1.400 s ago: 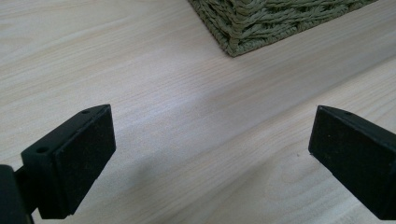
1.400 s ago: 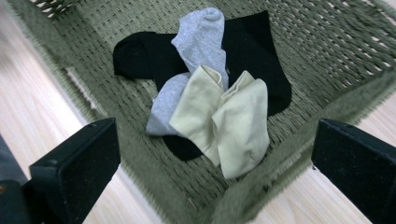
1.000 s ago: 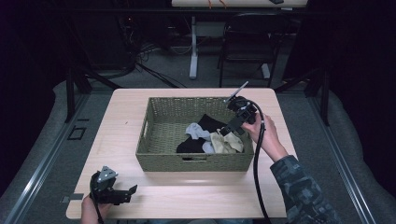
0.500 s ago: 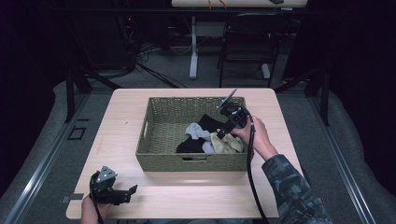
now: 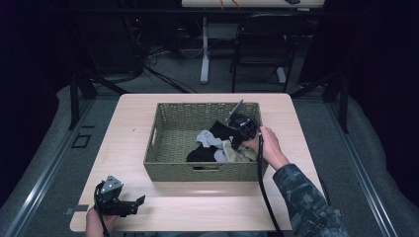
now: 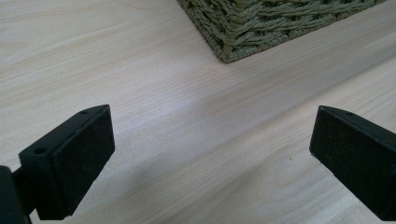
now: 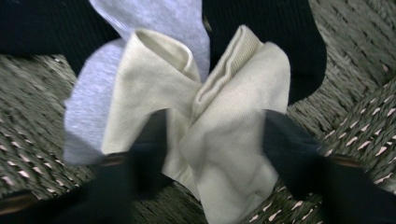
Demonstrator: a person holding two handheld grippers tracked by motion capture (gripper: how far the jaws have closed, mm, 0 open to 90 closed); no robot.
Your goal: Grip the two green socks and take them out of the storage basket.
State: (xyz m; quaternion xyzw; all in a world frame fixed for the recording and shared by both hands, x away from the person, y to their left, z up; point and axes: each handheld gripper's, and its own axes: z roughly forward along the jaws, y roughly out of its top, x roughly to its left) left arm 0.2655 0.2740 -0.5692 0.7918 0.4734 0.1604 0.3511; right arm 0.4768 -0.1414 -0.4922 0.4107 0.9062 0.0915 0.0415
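High view: one woven basket (image 5: 173,143) on the counter (image 5: 128,118) held one black, one grey and one cream sock (image 5: 237,154); right claw (image 5: 236,143) inside it. Left claw view: left claw (image 6: 205,154) spread, near the basket corner. Right claw view: jaws just closing around the cream sock, not yet pinching.

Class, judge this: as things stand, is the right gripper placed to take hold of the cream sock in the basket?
Probably yes. The right gripper is down inside the basket, its jaws, which have just been closing, on either side of the cream sock, with nothing lying over it.
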